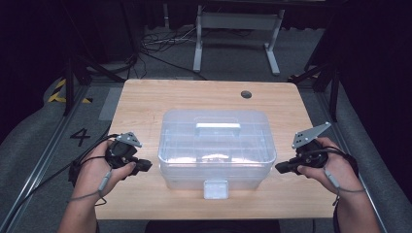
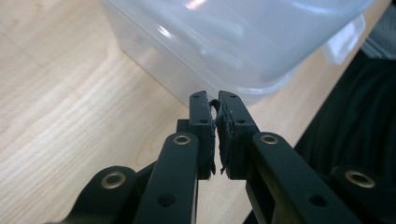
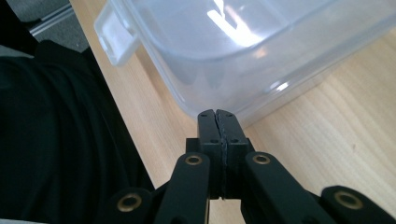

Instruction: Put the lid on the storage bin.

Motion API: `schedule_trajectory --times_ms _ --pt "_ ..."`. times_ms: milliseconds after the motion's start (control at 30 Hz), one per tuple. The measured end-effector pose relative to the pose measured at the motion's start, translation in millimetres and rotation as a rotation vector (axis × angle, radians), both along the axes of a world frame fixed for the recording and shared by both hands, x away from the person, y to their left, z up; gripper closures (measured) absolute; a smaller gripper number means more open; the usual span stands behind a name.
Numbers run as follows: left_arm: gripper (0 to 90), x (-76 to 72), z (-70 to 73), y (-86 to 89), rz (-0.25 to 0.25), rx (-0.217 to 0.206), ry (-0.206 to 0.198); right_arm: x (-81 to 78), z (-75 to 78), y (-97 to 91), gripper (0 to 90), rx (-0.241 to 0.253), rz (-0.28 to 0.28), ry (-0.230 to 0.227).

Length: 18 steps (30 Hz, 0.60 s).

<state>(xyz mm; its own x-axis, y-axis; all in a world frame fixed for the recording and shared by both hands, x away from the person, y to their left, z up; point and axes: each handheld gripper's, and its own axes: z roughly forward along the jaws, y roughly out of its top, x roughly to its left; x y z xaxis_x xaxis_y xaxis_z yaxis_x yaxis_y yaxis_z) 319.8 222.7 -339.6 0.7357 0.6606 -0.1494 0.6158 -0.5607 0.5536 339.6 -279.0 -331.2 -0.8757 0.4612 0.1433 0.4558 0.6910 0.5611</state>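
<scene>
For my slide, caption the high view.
Two shut grippers, left and right, flank a lidded clear plastic box on a wooden table.

Each hand carries a black gripper, the left gripper (image 1: 145,165) and the right gripper (image 1: 281,167), topped by a grey three-cornered plate dotted with small holes. Grey cords loop round both wrists, and dark cables trail off. The black fingers (image 2: 232,122) show brass-coloured rivets and frayed dark pads.

Clear, faintly frosted plastic box (image 1: 216,145) with a whitish translucent latch (image 1: 215,189) near and a pale handle (image 1: 217,127) on top. Light wood-grain table (image 1: 145,97), dark round hole (image 1: 246,94) far right. Black left gripper (image 1: 144,166) and right gripper (image 1: 281,167), grey plates.
</scene>
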Motion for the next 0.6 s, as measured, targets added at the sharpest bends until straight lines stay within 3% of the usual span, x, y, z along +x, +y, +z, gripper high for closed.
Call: schedule_trajectory --times_ms 300,433,600 --pt "83.1 0.0 -0.2 17.6 0.087 -0.06 -0.042 9.4 7.7 -8.7 90.0 0.083 -0.055 -0.061" --pt "83.0 5.7 -3.5 24.8 0.13 -0.076 -0.07 13.6 9.8 -16.0 90.0 0.121 -0.125 -0.115" --pt "82.7 11.9 -8.5 31.6 0.18 -0.087 -0.077 19.2 10.3 -28.3 90.0 0.17 -0.241 -0.194"
